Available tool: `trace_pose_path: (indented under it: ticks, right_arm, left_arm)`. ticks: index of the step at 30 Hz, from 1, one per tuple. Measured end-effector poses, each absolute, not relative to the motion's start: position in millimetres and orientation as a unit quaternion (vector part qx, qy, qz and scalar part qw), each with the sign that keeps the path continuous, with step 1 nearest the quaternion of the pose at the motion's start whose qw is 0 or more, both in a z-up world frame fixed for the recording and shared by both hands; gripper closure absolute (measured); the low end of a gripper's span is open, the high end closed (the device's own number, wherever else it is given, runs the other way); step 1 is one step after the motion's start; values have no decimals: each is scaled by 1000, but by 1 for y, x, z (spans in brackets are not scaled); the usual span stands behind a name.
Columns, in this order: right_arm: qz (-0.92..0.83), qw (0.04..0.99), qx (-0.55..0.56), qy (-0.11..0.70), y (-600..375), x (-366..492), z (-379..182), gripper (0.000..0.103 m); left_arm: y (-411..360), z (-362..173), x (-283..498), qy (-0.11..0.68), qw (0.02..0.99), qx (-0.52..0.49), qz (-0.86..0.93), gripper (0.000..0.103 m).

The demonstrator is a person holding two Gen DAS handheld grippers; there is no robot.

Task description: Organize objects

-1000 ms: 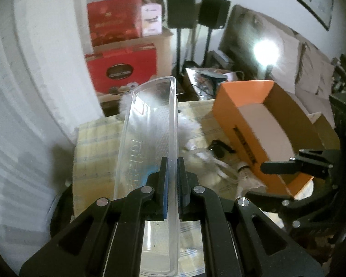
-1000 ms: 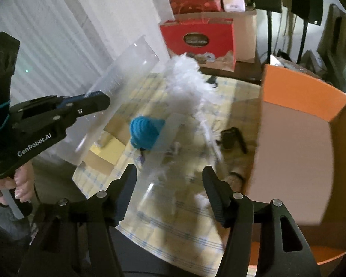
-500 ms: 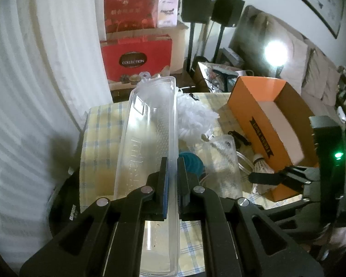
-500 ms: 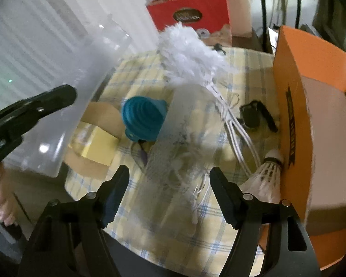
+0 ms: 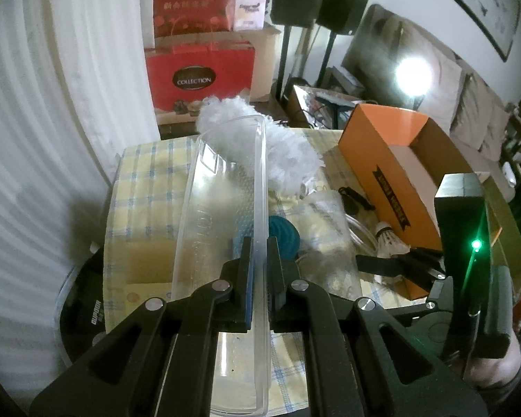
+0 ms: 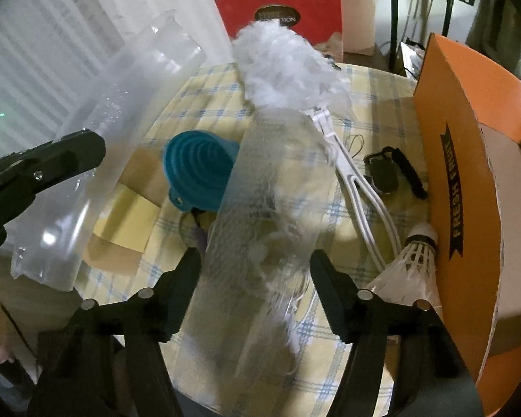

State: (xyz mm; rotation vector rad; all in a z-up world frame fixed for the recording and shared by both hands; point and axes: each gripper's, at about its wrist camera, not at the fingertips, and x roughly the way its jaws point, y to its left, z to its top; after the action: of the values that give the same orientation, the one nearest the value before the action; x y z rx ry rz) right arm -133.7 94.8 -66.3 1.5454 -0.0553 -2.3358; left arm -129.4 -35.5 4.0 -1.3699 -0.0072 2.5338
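My left gripper (image 5: 258, 243) is shut on one long wall of a clear plastic tray (image 5: 222, 180), which it holds above the table's left side. The same tray (image 6: 87, 146) shows at the left of the right wrist view. My right gripper (image 6: 255, 264) is open, one finger on each side of a second clear plastic piece (image 6: 271, 191) lying on the checked cloth. I cannot tell whether the fingers touch it. A white fluffy duster (image 6: 281, 59) lies beyond it, a teal funnel (image 6: 198, 170) to its left and a shuttlecock (image 6: 413, 260) to its right.
An open orange cardboard box (image 6: 469, 111) stands along the table's right side. A black strap (image 6: 389, 173) lies beside it. Yellow paper pads (image 6: 128, 219) lie near the left edge of the small table (image 6: 205, 104). Red gift boxes and speaker stands are behind it.
My right gripper has moved in low over the table until the second clear piece lies between its fingers. My left gripper has drawn back and risen, still holding the tray.
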Motion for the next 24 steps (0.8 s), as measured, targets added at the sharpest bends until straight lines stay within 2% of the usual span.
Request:
trace_pose_path:
  ticks: [5,7,15,24]
  right_arm:
    - [-827,176,533,-19,102,-131,-55,43]
    - [-827,178,532,-22,106,-131,-51,59]
    - [-830,187,524,-43,125,-133,-32,58]
    - [-852,197,482,-55,146,-121,22,58]
  left_arm:
    - [-37,5,-129,-5,129,-472,872,97]
    - [-37,5,-130,-6,130,-471,872,97]
    - [-34,9,-129,-6,135,-467,874,98]
    - [-14,23,-127,-9,156,-459,875,97]
